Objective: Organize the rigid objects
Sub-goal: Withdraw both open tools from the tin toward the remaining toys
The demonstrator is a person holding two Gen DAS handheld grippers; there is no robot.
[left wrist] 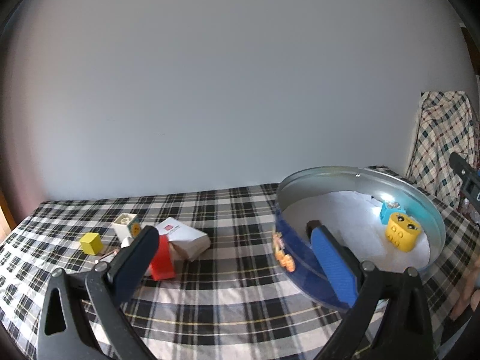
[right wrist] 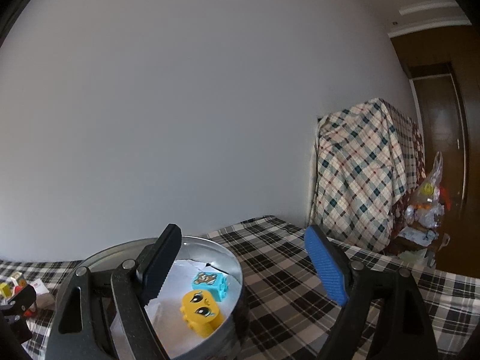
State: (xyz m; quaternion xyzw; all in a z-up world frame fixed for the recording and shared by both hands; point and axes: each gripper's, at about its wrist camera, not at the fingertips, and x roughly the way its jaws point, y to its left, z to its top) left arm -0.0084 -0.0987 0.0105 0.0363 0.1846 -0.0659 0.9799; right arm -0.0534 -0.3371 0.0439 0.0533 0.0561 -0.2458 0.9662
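Observation:
A round metal tin (left wrist: pixel 345 174) with a blue outer wall stands on the plaid cloth. It holds a yellow block with eyes (left wrist: pixel 402 235) and a cyan block (left wrist: pixel 390 213). My left gripper (left wrist: pixel 232 228) is open beside the tin's left, its blue-padded finger (left wrist: pixel 330 264) across the tin's near wall. Left of it lie a red block (left wrist: pixel 162 258), a yellow cube (left wrist: pixel 90 243), a white smiley block (left wrist: pixel 127 225) and a white carton (left wrist: pixel 186 237). My right gripper (right wrist: pixel 241 231) is open above the tin (right wrist: pixel 210 243), holding nothing. Below it are the yellow block (right wrist: pixel 201 312) and cyan block (right wrist: pixel 208 285).
The plaid-covered surface (right wrist: pixel 300 285) meets a plain pale wall behind. A tall thing draped in checked cloth (right wrist: pixel 360 180) stands at the right end, with plastic bags (right wrist: pixel 429 198) and a brown door (right wrist: pixel 441 126) beyond. A hand (left wrist: pixel 468 294) shows at the right edge.

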